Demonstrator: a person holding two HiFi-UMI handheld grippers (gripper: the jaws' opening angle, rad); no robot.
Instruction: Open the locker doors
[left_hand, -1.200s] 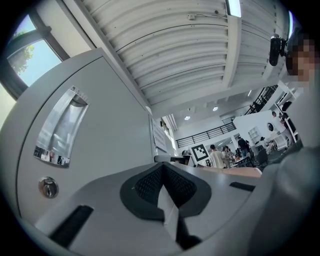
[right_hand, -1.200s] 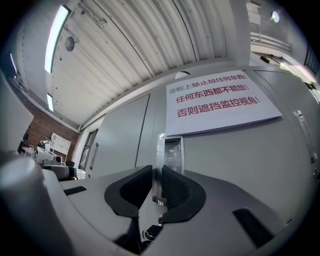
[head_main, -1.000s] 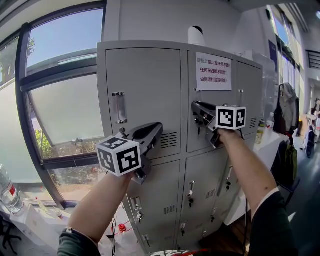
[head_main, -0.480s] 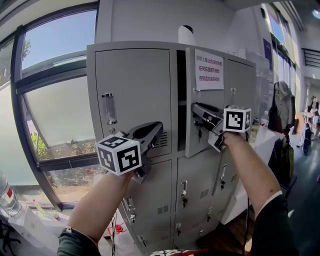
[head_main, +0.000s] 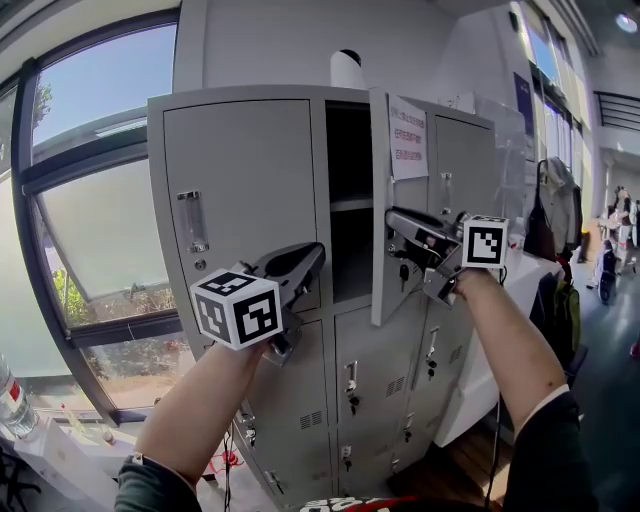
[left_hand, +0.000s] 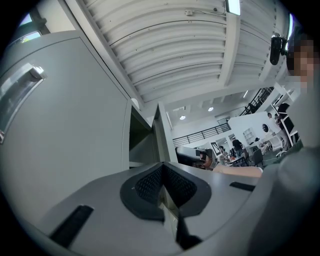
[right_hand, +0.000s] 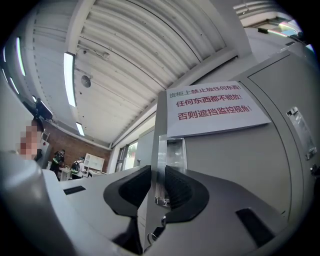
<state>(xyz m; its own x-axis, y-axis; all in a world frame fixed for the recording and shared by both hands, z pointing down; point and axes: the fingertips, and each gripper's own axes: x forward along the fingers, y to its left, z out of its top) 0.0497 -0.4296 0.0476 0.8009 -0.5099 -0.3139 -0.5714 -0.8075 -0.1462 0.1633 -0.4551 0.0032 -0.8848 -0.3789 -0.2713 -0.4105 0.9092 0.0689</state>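
Observation:
A grey locker bank (head_main: 370, 360) fills the head view. The upper middle door (head_main: 405, 265), with a paper notice (head_main: 408, 137), stands swung out, showing a dark compartment (head_main: 348, 200) with a shelf. My right gripper (head_main: 392, 215) is shut on that door's free edge (right_hand: 159, 150) by the clear handle (right_hand: 172, 155). Its jaws have just been opening a little, and the door edge is still between the pads. My left gripper (head_main: 318, 250) is shut on nothing, its pads (left_hand: 150, 182) meeting just in front of the closed upper-left door (head_main: 245, 190), below its handle (head_main: 192, 222).
Large windows (head_main: 90, 200) run along the left. A white cylinder (head_main: 347, 68) stands on top of the lockers. A white table (head_main: 520, 290) and hanging coats (head_main: 560, 200) are at the right, with people beyond. Lower locker doors are closed with keys in them.
The middle door has swung from closed to well open, with the right gripper on its edge moving rightward and out. The left gripper kept its pose in front of the left door.

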